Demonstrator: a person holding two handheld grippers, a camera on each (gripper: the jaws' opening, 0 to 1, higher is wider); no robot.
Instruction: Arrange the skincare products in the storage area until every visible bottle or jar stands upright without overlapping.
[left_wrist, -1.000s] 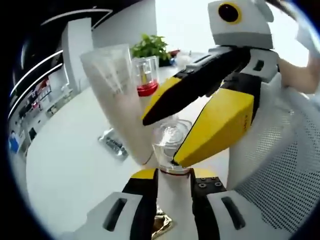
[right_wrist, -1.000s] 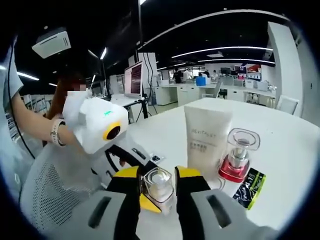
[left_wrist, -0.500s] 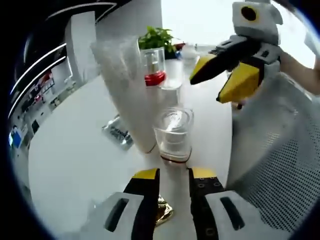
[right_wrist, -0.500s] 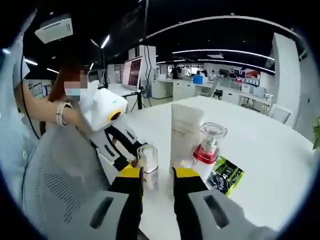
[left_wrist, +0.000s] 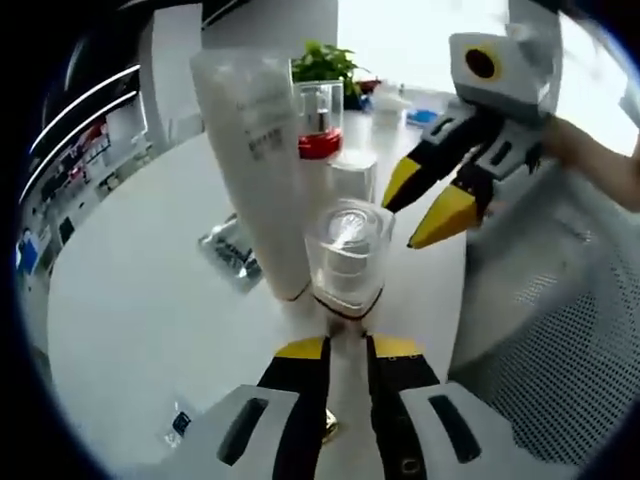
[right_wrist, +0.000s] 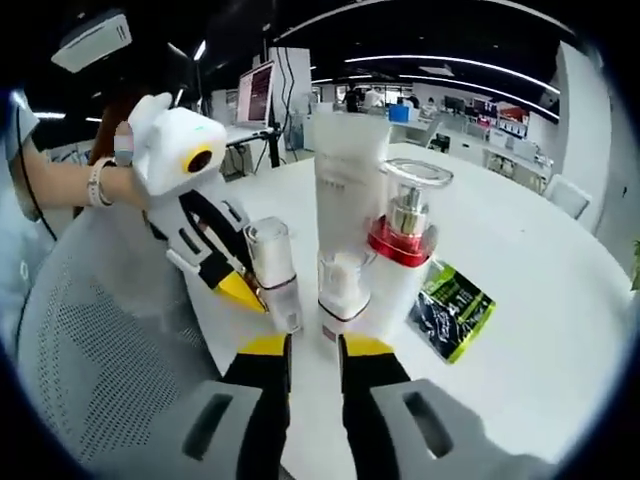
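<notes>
Left gripper view: the left gripper (left_wrist: 345, 345) is standing with jaws slightly apart and gripping nothing, just behind a clear square-capped bottle (left_wrist: 348, 260) on the white table (left_wrist: 130, 300). A matte white tube (left_wrist: 262, 150) beside it is hiding most of the red-collared pump bottle (left_wrist: 320, 120). The right gripper (left_wrist: 428, 200) is hanging empty ahead, jaws parted. In the right gripper view, a small frosted jar (right_wrist: 342, 290) is partly hidden, and a glossy green sachet (right_wrist: 450, 305) is lying flat.

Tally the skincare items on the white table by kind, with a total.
White tube: 1
Red-collared bottle: 1
Other clear-capped bottles: 2
Flat sachet: 1
Total: 5
</notes>
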